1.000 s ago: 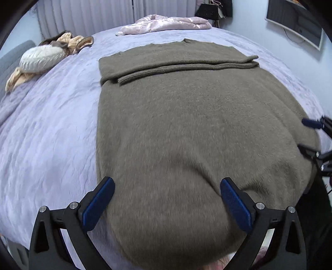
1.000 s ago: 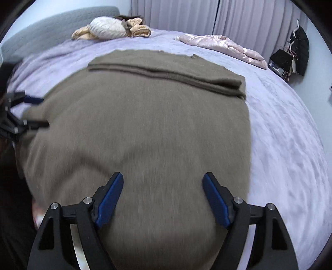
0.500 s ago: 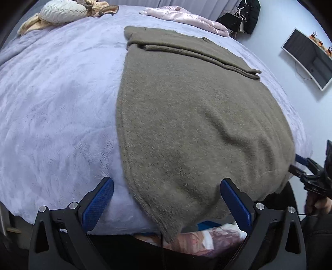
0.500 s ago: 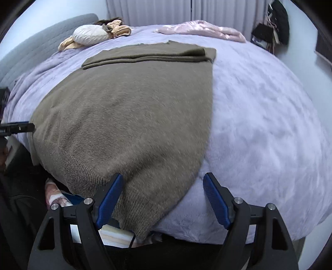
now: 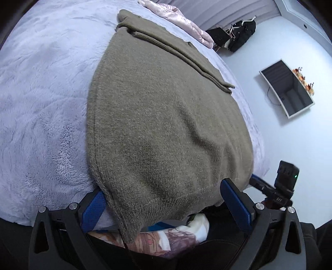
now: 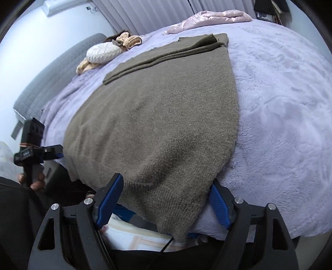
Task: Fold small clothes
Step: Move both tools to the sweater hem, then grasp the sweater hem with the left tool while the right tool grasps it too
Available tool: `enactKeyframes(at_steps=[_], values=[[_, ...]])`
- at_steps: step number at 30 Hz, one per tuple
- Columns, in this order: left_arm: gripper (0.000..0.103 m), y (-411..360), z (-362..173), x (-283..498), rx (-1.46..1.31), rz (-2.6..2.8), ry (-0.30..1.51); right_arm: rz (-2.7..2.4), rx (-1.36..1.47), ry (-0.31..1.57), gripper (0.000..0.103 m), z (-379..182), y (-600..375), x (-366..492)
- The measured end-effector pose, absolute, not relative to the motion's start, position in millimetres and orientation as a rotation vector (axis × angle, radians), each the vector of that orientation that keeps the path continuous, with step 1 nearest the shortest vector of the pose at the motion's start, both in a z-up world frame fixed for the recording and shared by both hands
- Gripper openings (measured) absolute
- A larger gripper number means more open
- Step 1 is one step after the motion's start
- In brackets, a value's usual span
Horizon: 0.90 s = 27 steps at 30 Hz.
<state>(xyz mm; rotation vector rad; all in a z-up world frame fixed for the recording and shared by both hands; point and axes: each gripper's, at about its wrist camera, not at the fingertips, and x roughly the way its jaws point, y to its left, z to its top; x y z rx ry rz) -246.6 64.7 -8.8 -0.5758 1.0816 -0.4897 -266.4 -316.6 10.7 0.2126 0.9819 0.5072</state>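
An olive-brown knit sweater (image 5: 161, 124) lies flat on the lavender bed (image 5: 41, 93), sleeves folded across its far end; it also shows in the right wrist view (image 6: 166, 124). Its hem hangs over the near bed edge. My left gripper (image 5: 164, 207) is open, its blue pads either side of the hem's left corner. My right gripper (image 6: 164, 201) is open, straddling the hem's right corner. Each gripper shows in the other's view: the right one (image 5: 267, 189), the left one (image 6: 51, 151).
A pink garment (image 6: 211, 18) and a white cushion (image 6: 103, 52) with tan clothes lie at the far side of the bed. A grey headboard (image 6: 47, 79) stands left. A wall screen (image 5: 288, 87) hangs right. Printed bedding (image 5: 166, 234) shows under the bed edge.
Both grippers have drawn back and down from over the sweater's body to its hem at the near bed edge, staying open. The sweater has not moved.
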Motion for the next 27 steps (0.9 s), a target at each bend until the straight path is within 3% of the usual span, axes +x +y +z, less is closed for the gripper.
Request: enactKeyframes(at_steps=[10,12,14,16,17,21,23,25,27], values=[[0.101,57.4,-7.5,-239.8,-0.52,-0.44,1.102,0.542,0.247,0.977,0.08,5.3,-314.8,-263.7],[0.091,58.3,-3.7,-244.7,-0.484,-0.413,1.095,0.525,0.223,0.975,0.07,6.0,-311.5,-261.1],[0.059,56.9,-0.7,-249.7,-0.416,-0.368,1.092,0.529,0.259,0.976,0.03,7.5,-315.7,-259.6],[0.042,63.6,-0.8,-252.3,-0.414,-0.362,1.084,0.555,0.281,0.983,0.016,7.6,-316.7,-259.2],[0.037,68.2,-1.9,-252.4,-0.438,-0.365,1.087,0.557,0.254,0.981,0.016,8.3,-313.9,-260.0],[0.037,79.8,-9.1,-251.5,-0.515,-0.383,1.089,0.542,0.213,0.997,0.016,9.2,-304.0,-257.2],[0.044,82.2,-11.9,-251.5,-0.528,-0.399,1.084,0.548,0.255,1.01,0.019,4.7,-306.9,-255.4],[0.044,83.3,-11.5,-251.5,-0.527,-0.396,1.085,0.558,0.268,1.009,0.025,2.4,-307.5,-255.3],[0.037,82.3,-9.1,-253.1,-0.512,-0.387,1.089,0.551,0.254,1.009,0.028,2.4,-303.8,-255.6]])
